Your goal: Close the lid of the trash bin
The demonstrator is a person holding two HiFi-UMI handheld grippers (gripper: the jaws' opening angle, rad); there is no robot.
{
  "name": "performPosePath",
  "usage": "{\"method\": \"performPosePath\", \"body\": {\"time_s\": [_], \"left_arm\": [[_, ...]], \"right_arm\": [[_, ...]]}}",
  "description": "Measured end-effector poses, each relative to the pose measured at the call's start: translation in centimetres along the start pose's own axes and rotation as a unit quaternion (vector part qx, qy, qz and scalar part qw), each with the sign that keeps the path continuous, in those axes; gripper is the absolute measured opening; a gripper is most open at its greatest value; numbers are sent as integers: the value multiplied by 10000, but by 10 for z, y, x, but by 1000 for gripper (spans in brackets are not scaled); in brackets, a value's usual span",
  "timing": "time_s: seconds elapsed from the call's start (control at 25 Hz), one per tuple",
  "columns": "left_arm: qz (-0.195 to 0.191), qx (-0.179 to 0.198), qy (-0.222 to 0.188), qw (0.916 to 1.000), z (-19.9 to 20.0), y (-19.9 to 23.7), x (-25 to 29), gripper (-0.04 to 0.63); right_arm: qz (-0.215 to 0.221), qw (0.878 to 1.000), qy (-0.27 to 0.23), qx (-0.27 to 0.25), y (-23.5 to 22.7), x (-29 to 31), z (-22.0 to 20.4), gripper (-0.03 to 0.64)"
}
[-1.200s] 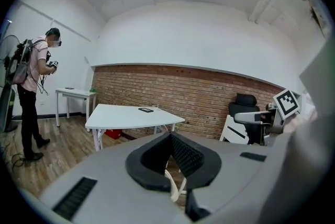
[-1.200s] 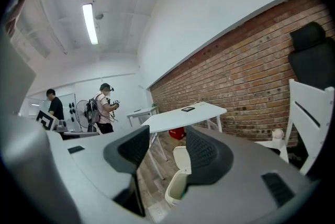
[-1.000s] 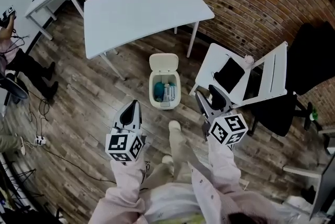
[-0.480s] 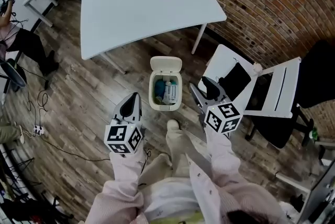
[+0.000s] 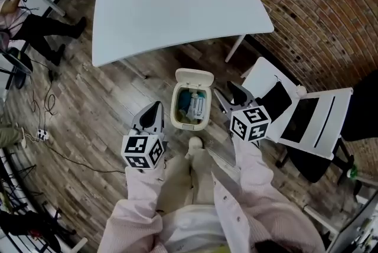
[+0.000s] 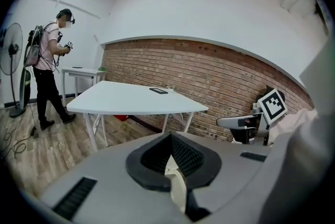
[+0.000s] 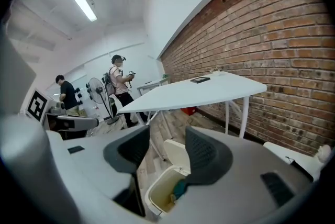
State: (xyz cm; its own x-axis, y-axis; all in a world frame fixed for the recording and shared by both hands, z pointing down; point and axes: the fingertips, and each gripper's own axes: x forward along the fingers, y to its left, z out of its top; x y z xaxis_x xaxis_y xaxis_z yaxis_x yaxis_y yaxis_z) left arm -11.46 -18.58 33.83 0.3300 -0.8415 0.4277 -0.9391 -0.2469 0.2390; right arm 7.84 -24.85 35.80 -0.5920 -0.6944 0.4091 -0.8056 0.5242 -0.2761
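The bin [image 5: 174, 109] stands on the floor [image 5: 112, 98] by the table [image 5: 165, 9], lid [image 5: 195, 77] tipped back. The right tongs [image 5: 227, 93], apart and empty, hang near it, likely positioned to reach the lid. The left tongs [image 5: 153, 109] are pressed together.

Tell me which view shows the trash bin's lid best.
The head view: from above, the lid shows whole, flipped open behind the trash bin. The right gripper view catches part of it between its spread jaws. The left gripper view gives only a pale sliver below its closed jaws.
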Motion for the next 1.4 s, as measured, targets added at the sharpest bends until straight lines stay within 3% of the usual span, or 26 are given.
{"method": "performPosePath", "body": {"time_s": [0.64,1.16,1.4], "left_arm": [[-191,-373,676,9968,-58,50,101,-6],[-264,-602,968,9931,-113,62,149,-6],[-279,-677,1077,9915,-128,59,152,-6]], "right_arm": [[54,9900,1009,-984,-54,110,-55,209],[408,9616,1584,-2203,-69,157,-109,209],[590,9503,1797,-2471,-69,171,-122,210]]}}
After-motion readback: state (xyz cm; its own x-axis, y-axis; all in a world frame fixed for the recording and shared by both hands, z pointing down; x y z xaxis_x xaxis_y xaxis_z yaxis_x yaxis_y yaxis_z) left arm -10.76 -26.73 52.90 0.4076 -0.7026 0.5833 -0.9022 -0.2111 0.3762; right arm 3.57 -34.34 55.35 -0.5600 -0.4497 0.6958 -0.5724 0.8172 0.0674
